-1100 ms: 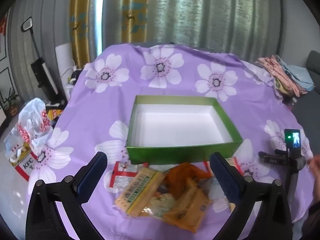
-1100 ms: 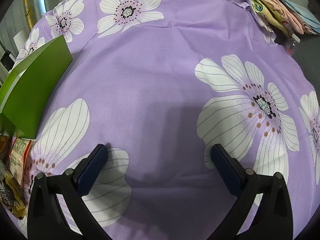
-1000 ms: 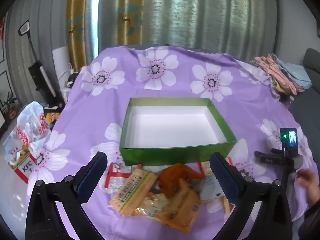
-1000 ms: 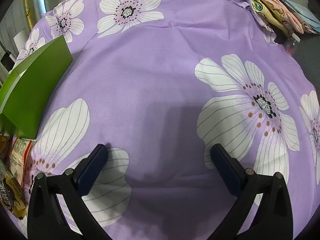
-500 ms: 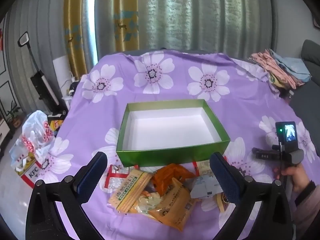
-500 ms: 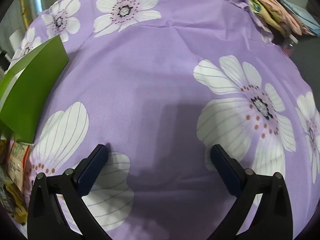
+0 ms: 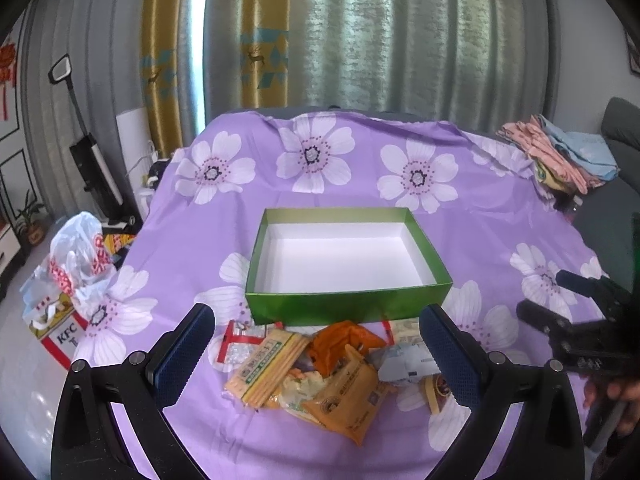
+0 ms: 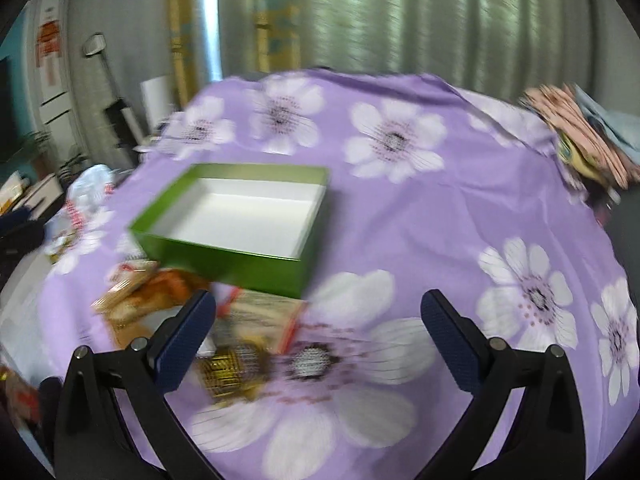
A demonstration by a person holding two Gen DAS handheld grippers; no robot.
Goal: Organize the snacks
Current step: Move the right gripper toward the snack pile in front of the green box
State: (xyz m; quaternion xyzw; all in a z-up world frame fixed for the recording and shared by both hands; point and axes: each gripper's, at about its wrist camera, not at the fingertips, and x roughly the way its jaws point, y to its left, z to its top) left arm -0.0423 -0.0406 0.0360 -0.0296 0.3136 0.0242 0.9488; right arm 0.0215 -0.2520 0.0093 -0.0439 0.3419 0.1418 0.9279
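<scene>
2 wide-open, empty hand-held grippers (image 7: 316, 346) (image 8: 318, 330) face a purple floral tablecloth (image 7: 480, 216) before grey curtains (image 7: 400, 40).

The left tool (image 7: 318, 346) was held level, its two fingers spread wide and gripping nothing. The right tool (image 8: 318, 332) was likewise spread wide and bare.

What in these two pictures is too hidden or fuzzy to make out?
- Right wrist view: motion blur smears the snack packets; their labels and number cannot be read.
- Left wrist view: the left gripper has one finger covering part of the pale packet.
- Left wrist view: the packets overlap, so the lower ones are hidden.
- Left wrist view: the right gripper is cut off by the frame edge.
- The green box looks empty.
</scene>
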